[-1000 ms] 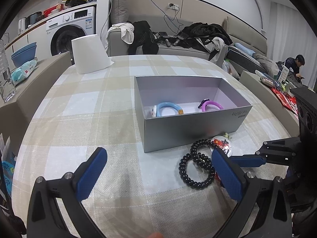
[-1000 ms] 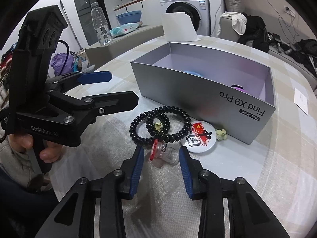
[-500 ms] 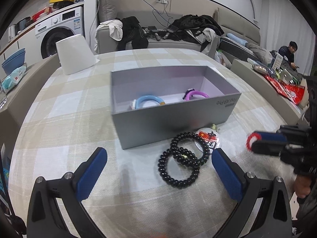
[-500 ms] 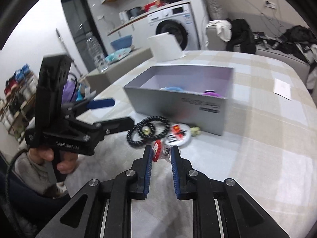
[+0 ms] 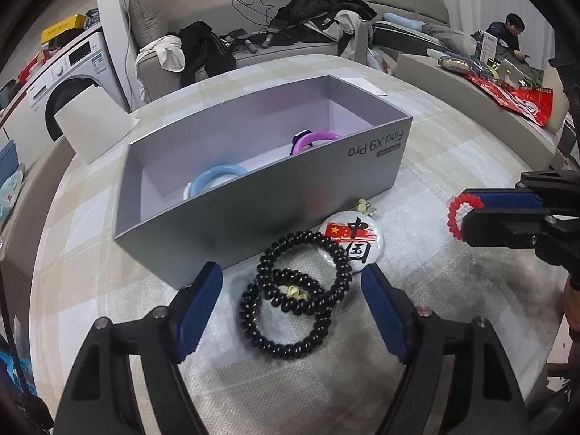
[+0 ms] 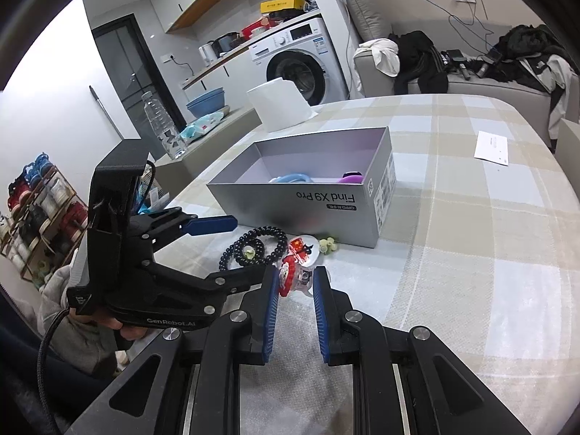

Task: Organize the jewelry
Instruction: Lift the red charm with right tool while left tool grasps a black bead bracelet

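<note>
Lifted off the tabletop since a second ago, the red-and-white beaded clip [image 6: 294, 276] is now hanging clear of the surface, where earlier it was lying beside the black beads. It is showing as a small clear plastic piece with a scalloped ring of red and white beads on one side, and the right tool [image 6: 296, 278] is pinching it between ribbed blue pads, its jaws nearly together. In the left wrist view the same clip [image 5: 459, 211] is sticking out from the tip of that tool, out to the right of the box. The left tool [image 5: 291, 311] is hovering over two loops of glossy black round beads [image 5: 297, 291], one loop overlapping the other with a small pale charm at the centre; its jaws have just been closing in but are standing apart on either side of the loops, touching nothing. Just beside the beads a round white badge [image 5: 351, 241] with a red flag and black characters is lying flat. Behind them a rectangular grey cardboard box [image 5: 261, 195], matte outside and pale lilac inside, is holding a light blue ring [image 5: 214, 177] and a purple ring [image 5: 312, 138]. All of this is resting on a tabletop [image 6: 471, 253] covered in a beige and white checked cloth.
</note>
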Demonstrator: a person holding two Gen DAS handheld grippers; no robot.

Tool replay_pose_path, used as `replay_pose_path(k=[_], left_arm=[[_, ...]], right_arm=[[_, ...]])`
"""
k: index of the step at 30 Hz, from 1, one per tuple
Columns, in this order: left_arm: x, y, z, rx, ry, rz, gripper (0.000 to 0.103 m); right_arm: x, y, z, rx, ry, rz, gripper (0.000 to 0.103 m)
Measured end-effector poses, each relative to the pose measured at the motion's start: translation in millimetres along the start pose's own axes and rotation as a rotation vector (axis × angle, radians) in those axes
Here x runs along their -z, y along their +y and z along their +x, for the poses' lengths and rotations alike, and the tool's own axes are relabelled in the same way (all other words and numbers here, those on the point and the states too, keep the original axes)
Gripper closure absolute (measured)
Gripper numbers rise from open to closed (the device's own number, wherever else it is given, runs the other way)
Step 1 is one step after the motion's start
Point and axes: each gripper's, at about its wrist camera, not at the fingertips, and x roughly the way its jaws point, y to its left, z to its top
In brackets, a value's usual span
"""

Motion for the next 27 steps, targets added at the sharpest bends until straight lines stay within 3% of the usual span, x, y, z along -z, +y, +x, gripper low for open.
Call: replay_pose_path(k=[2,6,15,27], left_arm=[[-1,-2,2,0.007,0.007,0.020,0.043],[0,-3,0,0.013,0.004,0.029,0.058],[8,1,-27,0.068,-0.100,0.021,0.060],[-11,17,-52,0.001,-0.242,-0.058,0.060]], right_arm=[[0,-1,-1,-0.003,-0.001,0.004,0.085],[-1,-1,-1,-0.005,-0.004,0.007,0.085],[-1,0,-1,0.005,-0.018,0.005,0.085],[-18,3,-20,0.038,-0.125,0.017,0.085]])
